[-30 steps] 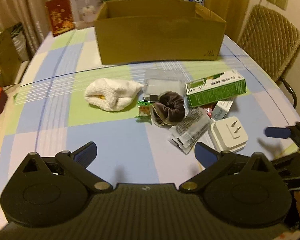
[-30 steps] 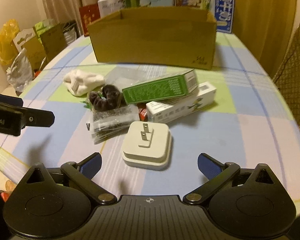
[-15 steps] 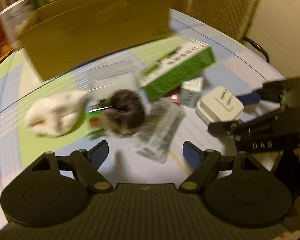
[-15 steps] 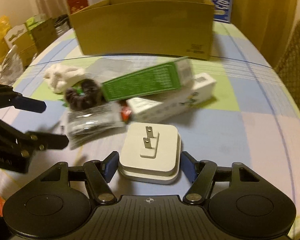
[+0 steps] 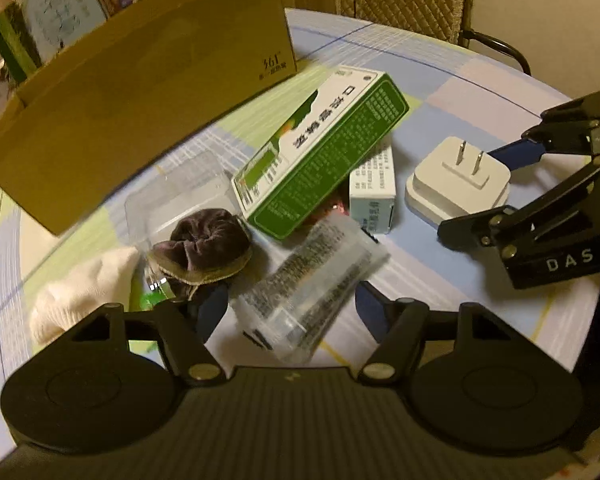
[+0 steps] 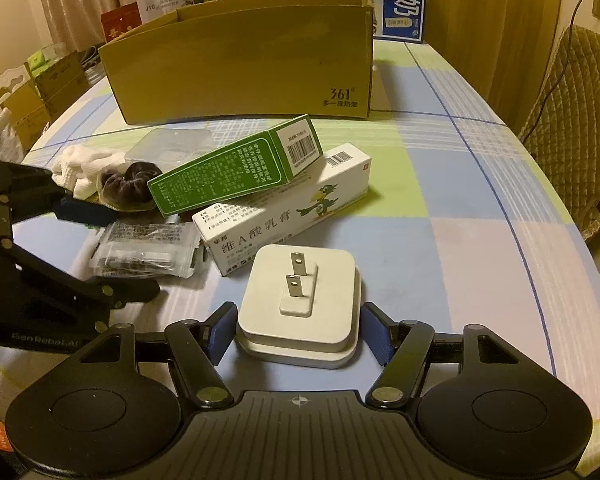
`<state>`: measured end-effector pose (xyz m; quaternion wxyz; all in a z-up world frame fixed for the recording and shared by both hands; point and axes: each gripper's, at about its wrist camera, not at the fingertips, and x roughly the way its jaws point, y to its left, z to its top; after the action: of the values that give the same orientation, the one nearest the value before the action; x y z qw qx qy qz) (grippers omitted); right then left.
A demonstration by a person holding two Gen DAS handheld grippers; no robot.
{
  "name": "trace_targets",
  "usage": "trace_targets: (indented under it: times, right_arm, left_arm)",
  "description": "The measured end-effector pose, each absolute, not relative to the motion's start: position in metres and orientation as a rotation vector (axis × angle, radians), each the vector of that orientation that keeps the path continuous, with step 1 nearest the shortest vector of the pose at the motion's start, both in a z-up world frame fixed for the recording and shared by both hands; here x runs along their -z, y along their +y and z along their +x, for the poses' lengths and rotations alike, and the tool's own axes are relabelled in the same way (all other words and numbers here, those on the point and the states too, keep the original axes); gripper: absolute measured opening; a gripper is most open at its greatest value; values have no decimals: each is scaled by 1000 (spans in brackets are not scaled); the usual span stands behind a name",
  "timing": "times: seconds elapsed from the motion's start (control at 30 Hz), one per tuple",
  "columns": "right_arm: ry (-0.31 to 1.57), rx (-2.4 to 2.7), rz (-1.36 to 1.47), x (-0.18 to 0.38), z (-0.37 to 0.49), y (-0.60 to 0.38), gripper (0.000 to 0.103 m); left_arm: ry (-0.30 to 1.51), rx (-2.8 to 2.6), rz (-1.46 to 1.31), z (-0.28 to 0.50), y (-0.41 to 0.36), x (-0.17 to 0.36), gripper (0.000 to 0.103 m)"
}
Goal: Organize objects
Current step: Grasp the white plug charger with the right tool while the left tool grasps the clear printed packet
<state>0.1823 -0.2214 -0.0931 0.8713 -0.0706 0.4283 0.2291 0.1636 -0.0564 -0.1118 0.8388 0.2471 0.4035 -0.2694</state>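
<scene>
A white plug adapter (image 6: 296,304) lies prongs-up on the checked tablecloth, and my right gripper (image 6: 298,338) is shut on it, a blue pad against each side. My left gripper (image 5: 290,310) hangs low over a clear plastic packet (image 5: 312,280). Its jaws are closing with the packet's near end between them, and the pads stand a little off it. Behind the packet lie a dark scrunchie (image 5: 204,248), a white sock (image 5: 84,292), a green box (image 5: 320,152) leaning on a white ointment box (image 6: 284,216), and a clear case (image 5: 176,192).
An open cardboard box (image 6: 240,68) stands across the back of the table. Cartons and bags crowd behind it and off the left edge. A woven chair (image 6: 572,92) stands at the right. Bare tablecloth (image 6: 460,208) stretches right of the pile.
My left gripper rolled, dropped toward the packet and narrowed its jaws around it. My right gripper moved forward and closed its wide jaws onto the plug adapter.
</scene>
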Motion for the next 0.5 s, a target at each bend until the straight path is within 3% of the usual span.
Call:
trace_targets:
  times: [0.1, 0.2, 0.3, 0.43, 0.5]
  right_arm:
    - [895, -477, -138, 94, 184, -221, 64]
    - [899, -478, -134, 93, 185, -221, 64]
    - [900, -471, -129, 93, 186, -222, 63]
    - [903, -462, -130, 92, 186, -223, 63]
    - [905, -460, -129, 92, 186, -222, 63]
  left_arm:
    - [852, 599, 539, 165, -59, 114, 66]
    - [863, 611, 563, 162, -63, 113, 52]
    - [883, 615, 596, 152, -65, 110, 45]
    - [872, 622, 605, 144, -66, 110, 46]
    - [865, 614, 608, 148, -67, 110, 51]
